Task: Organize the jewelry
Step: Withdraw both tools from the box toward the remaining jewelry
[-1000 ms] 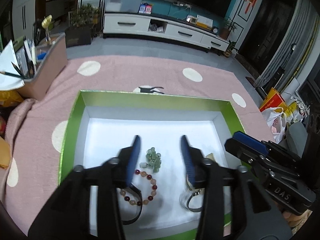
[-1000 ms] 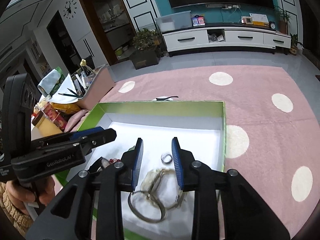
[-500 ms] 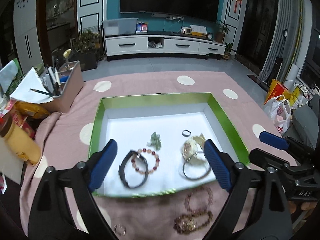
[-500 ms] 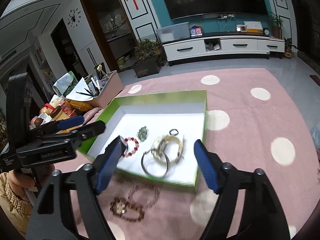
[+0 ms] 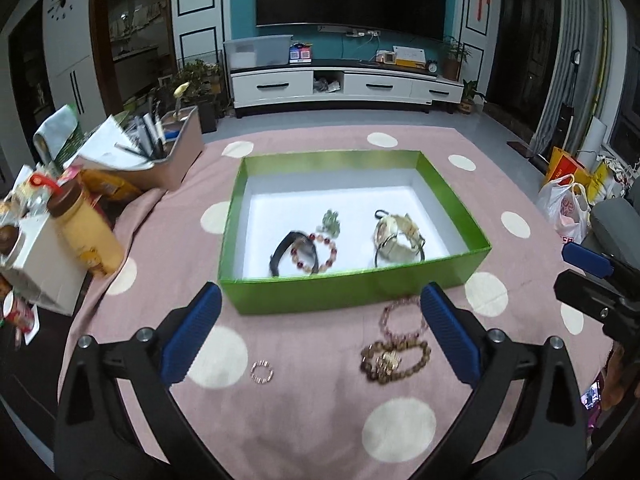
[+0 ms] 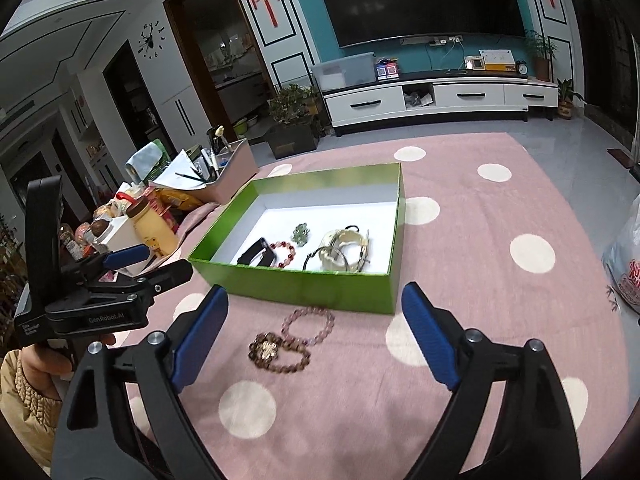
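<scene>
We hold both tools back from the green box (image 5: 352,292), which sits on the pink dotted cloth of the table (image 5: 304,432), and nothing lies between the jaws of either: the left hand-held gripper (image 5: 320,332) is spread wide and still opening, and the right hand-held gripper (image 6: 316,336) is opening too, both released and empty. Our main worry is the box, which looks light, so a jaw catching its near wall on the way in could shove it across the cloth or tip what it holds. Next is the tangle just in front of it: the brown bead bracelet (image 5: 394,358) overlaps the pink bead bracelet (image 5: 402,316), so a grab at one may drag the other along or drop it short of the box. The small ring (image 5: 262,371) lies flat on soft cloth, and wide pads could slide over it or pinch the fabric instead. By count we see one box; inside it one black band (image 5: 286,256), one red bead bracelet (image 5: 320,252), one green bead cluster (image 5: 331,223), and a heap of pale bangles (image 5: 398,238) too piled to number; outside it two bracelets and one ring.
</scene>
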The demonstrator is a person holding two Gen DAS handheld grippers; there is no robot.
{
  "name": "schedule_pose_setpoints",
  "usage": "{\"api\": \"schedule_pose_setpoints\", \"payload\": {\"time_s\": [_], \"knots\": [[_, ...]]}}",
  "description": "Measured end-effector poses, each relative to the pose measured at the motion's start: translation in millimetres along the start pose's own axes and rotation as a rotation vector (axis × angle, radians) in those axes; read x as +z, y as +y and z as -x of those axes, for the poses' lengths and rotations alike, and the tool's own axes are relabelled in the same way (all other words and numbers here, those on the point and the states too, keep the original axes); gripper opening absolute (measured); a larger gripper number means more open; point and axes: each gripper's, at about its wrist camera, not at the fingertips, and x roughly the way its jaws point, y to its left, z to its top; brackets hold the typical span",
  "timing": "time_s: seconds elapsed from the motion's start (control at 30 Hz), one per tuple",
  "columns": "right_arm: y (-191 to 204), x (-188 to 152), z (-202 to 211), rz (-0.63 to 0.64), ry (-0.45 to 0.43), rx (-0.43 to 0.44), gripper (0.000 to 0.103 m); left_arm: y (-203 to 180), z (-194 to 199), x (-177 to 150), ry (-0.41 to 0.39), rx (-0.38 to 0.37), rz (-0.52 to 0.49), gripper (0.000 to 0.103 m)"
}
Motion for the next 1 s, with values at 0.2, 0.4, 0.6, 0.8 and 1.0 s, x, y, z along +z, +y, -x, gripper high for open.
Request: {"api": "schedule_pose_setpoints", "payload": {"time_s": [0.2,0.4,0.6,0.8,1.0], "knots": [[2.2,-15.1,4.5,0.004,0.031,0.013,0.089,31.7,9.6,-23.6,0.017,0.006,0.093,0.101],[2.5,-38.3,-1.0,0.006,0.082,0.014,0.089,66.8,12.1,-54.9,0.046,0.001,0.192,0.101],[14.4,-63.1,-16.8,0.043,0.133,0.052,0.089,86.6,13.7,-89.0,0.053,0.000,0.231,0.101],[32.9,-77.7,-39.8,0.082,0.183,0.103,0.086,80.8,7.7,-106.6,0.064,-0.030,0.208,0.101],[39.2,-75.0,-61.4,0.063,0.206,0.149,0.070,74.6,-3.5,-107.7,0.079,-0.041,0.197,0.101]]}}
